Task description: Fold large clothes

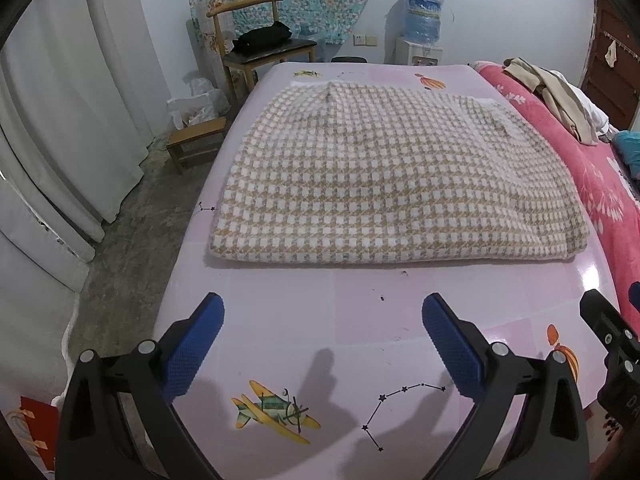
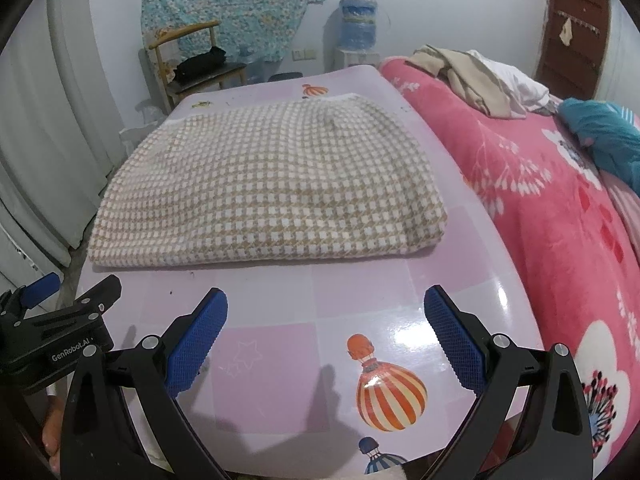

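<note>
A large beige-and-white checked garment (image 1: pixel 384 176) lies folded into a thick flat rectangle on the pink patterned table (image 1: pixel 320 320); it also shows in the right wrist view (image 2: pixel 272 188). My left gripper (image 1: pixel 323 312) is open and empty, hovering over the table short of the garment's near edge. My right gripper (image 2: pixel 326 308) is open and empty, also short of the near edge, beside the left one. The left gripper's body shows at the left of the right wrist view (image 2: pixel 56 328).
A pink floral blanket (image 2: pixel 560 220) covers a bed along the table's right side, with beige clothes (image 2: pixel 468 76) and a teal cloth (image 2: pixel 604 136) on it. A wooden chair (image 1: pixel 260 48), a small stool (image 1: pixel 196 140) and white curtains (image 1: pixel 60 120) stand to the left. A water dispenser (image 1: pixel 420 28) is at the back.
</note>
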The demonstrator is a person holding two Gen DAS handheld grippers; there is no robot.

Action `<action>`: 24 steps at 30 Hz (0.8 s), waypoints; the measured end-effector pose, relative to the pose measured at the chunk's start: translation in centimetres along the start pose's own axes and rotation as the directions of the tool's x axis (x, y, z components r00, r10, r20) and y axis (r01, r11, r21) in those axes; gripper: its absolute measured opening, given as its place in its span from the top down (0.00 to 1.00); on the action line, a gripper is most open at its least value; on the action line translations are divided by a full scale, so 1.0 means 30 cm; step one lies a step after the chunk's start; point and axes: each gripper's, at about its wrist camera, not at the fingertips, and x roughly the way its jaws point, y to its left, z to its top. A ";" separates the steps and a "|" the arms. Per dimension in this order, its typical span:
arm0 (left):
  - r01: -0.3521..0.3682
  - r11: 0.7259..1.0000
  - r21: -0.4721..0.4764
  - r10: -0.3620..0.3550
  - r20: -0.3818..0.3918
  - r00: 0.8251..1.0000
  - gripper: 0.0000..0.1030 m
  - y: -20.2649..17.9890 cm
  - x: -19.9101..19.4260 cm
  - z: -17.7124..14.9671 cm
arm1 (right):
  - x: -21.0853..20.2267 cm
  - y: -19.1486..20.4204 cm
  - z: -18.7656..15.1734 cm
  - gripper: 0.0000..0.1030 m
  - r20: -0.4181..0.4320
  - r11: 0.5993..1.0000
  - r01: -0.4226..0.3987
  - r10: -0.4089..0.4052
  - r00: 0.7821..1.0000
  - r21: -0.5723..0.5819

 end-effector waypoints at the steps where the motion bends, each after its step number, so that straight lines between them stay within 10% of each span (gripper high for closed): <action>1: 0.000 1.000 -0.001 0.000 0.000 1.000 0.05 0.000 0.000 0.000 | 0.001 0.000 0.001 0.08 -0.001 1.000 0.000 0.000 1.000 -0.001; 24: 0.002 1.000 -0.003 -0.002 -0.006 1.000 0.05 0.006 -0.002 -0.005 | -0.010 0.000 0.001 0.08 0.002 1.000 -0.001 0.001 1.000 0.003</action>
